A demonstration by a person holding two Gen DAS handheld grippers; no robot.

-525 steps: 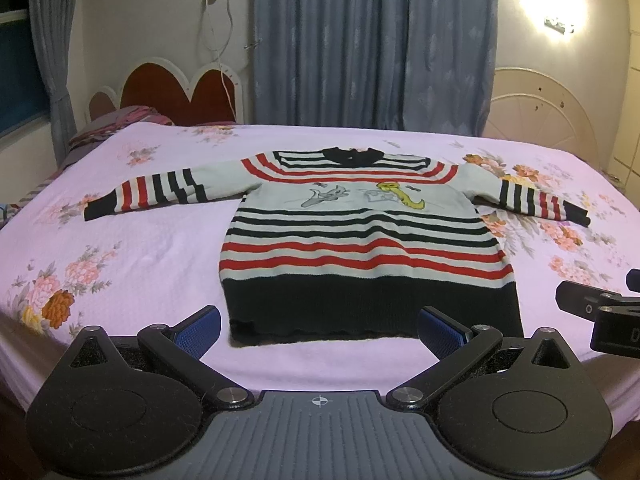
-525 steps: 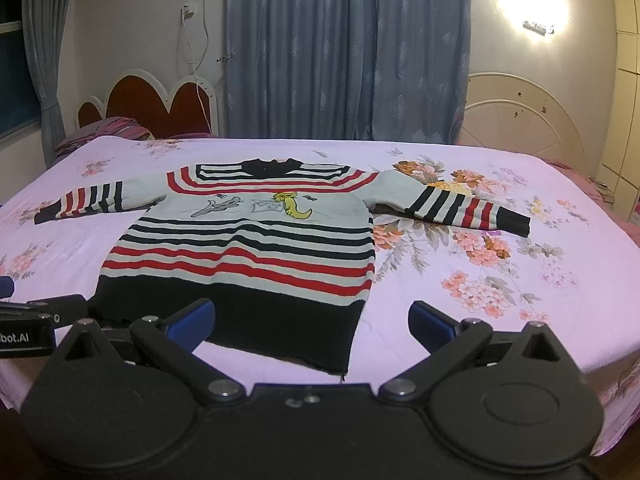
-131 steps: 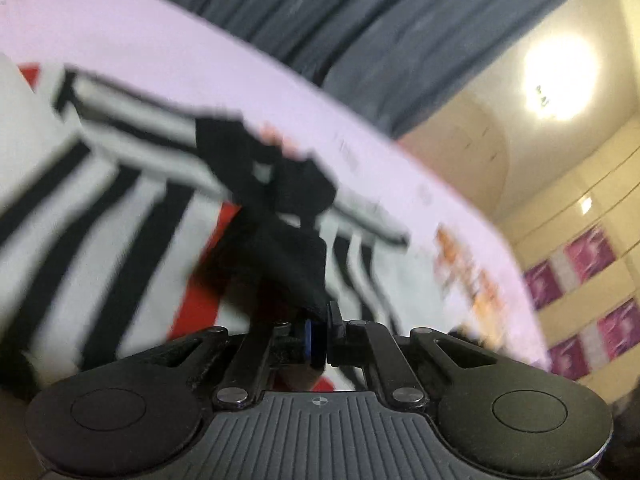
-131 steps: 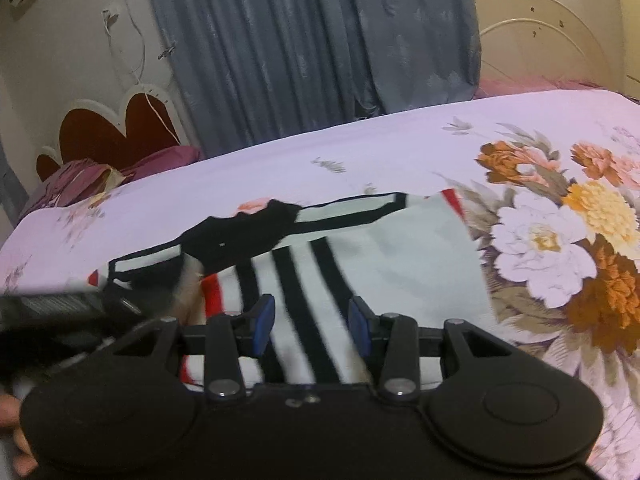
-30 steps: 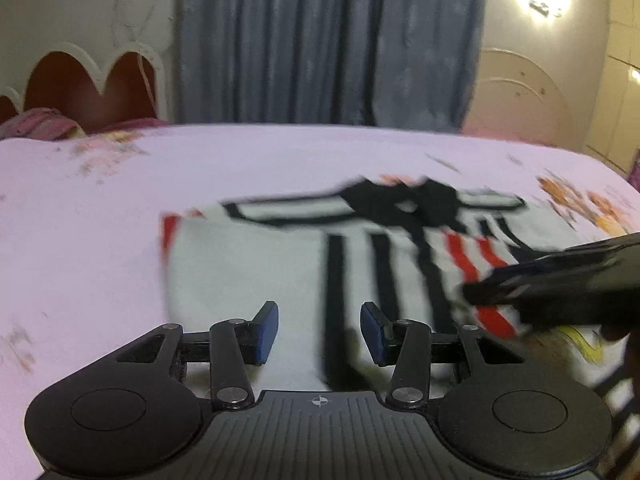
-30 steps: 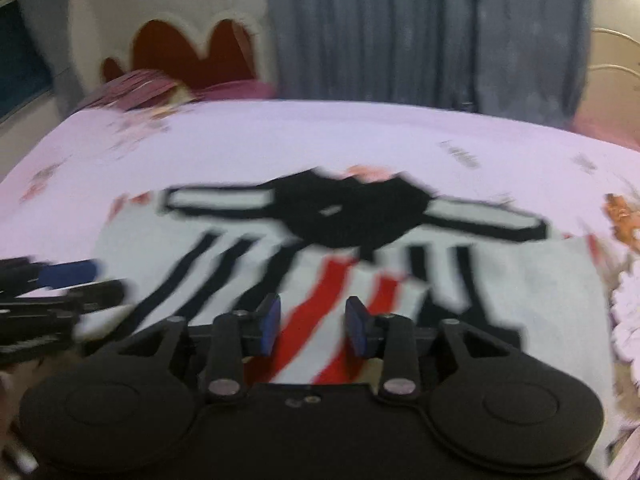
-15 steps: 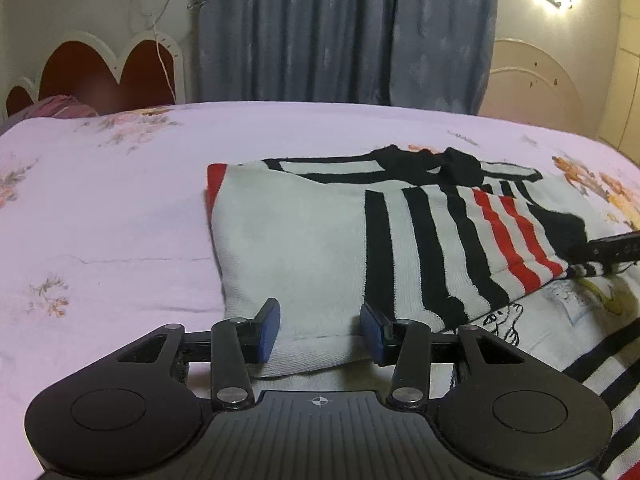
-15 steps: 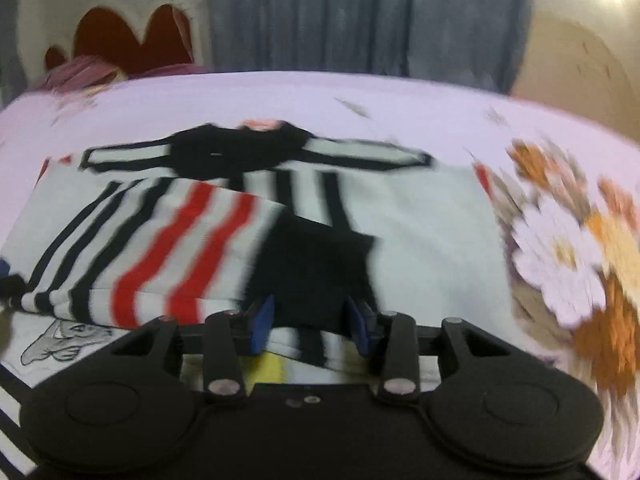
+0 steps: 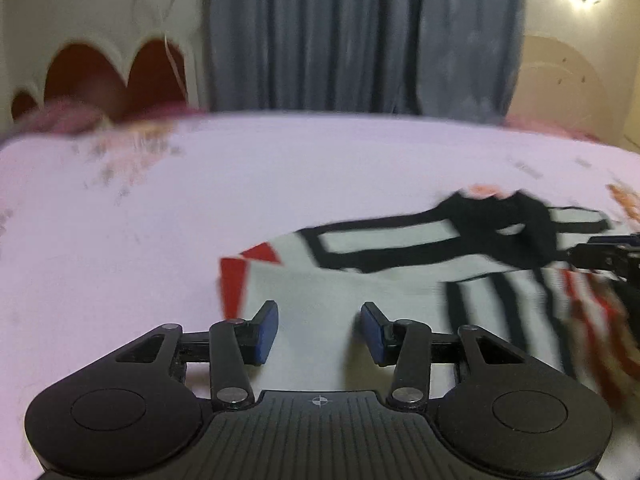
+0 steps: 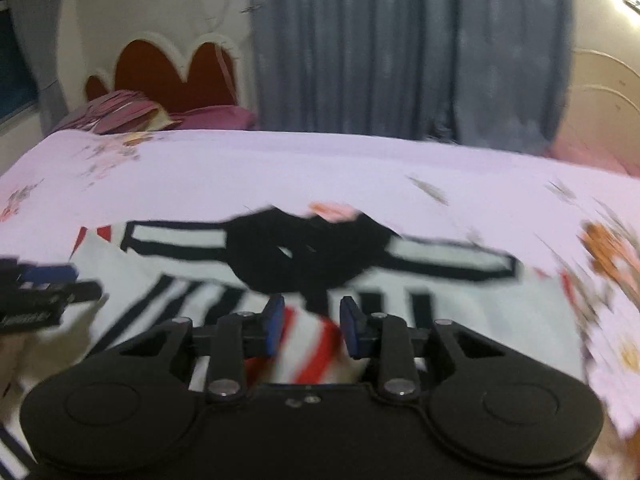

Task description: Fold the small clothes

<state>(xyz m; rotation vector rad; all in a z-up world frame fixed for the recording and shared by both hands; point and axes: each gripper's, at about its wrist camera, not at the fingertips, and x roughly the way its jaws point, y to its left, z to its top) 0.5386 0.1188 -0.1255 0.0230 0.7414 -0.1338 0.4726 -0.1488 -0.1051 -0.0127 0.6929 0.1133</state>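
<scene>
Sweater (image 9: pixel 400 280) lies on your bed (image 9: pixel 160 220), sleeves apparently folded in across its chest; the body fold is left, I judge. Your left gripper (image 9: pixel 318 334) hangs parted, empty, over pale knit. From the right wrist, your right gripper (image 10: pixel 311 328) is parted above a red-striped cuff (image 10: pixel 308 348).

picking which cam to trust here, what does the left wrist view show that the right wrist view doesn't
Left wrist only: the left gripper open over plain white knit, and the red shoulder corner at the fold's edge.

Right wrist only: the right gripper open, a red-striped sleeve between its fingers, plus pillows by the headboard.

Both: the striped sweater with its black collar, the floral bedsheet, grey curtains, all motion-blurred.
</scene>
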